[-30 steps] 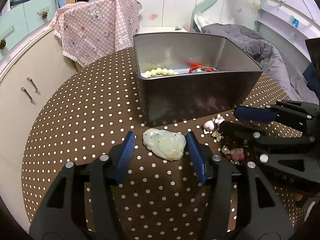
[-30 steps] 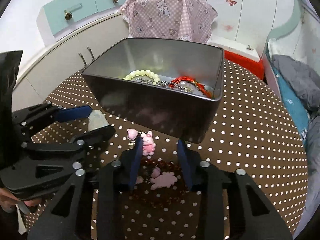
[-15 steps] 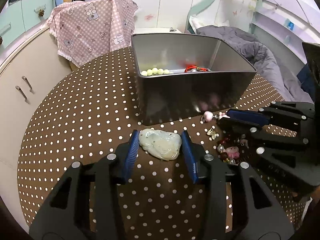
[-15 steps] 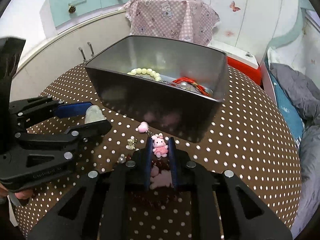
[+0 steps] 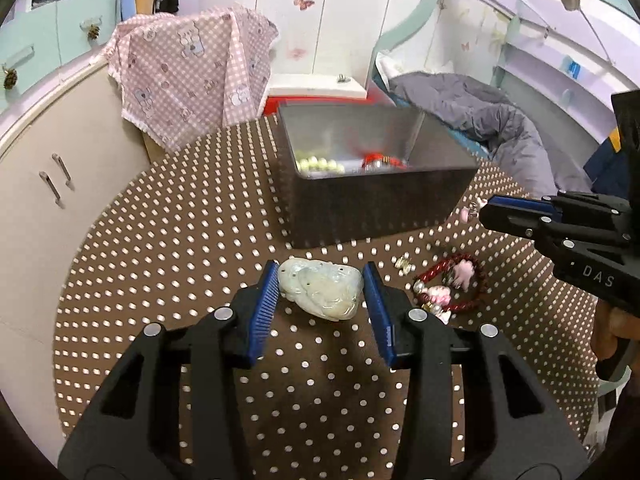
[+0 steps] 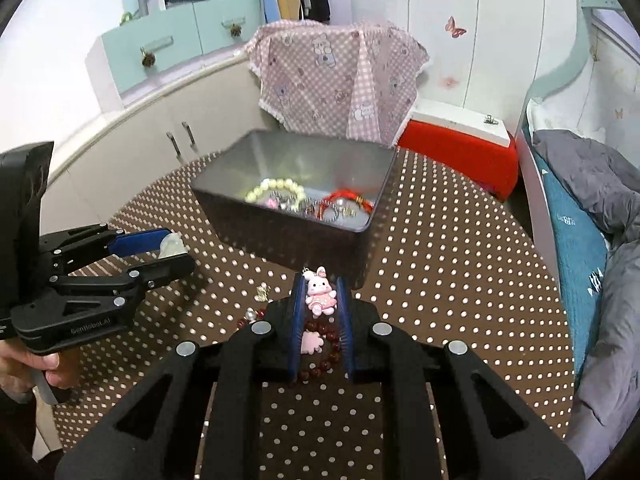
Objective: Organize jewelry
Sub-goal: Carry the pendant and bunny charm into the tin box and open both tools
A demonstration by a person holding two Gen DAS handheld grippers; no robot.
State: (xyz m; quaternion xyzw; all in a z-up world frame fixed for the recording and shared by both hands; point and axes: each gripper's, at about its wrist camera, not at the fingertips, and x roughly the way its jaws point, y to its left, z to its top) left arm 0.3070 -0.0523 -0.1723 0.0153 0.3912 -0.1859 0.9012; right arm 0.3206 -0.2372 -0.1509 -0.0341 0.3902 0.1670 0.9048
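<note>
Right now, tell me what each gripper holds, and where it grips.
Left gripper: the pale green jade pendant, pinched across its sides. Right gripper: the pink bunny charm, pinched by its sides.

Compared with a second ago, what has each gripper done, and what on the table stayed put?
Both pairs of jaws have just closed. The left gripper now clamps the pale jade pendant, which a second ago lay loose between its open pads. The right gripper now pinches the pink bunny charm. Both hands appear to have lifted since. The metal tin with its beads and the red bead bracelet have not moved.
</note>
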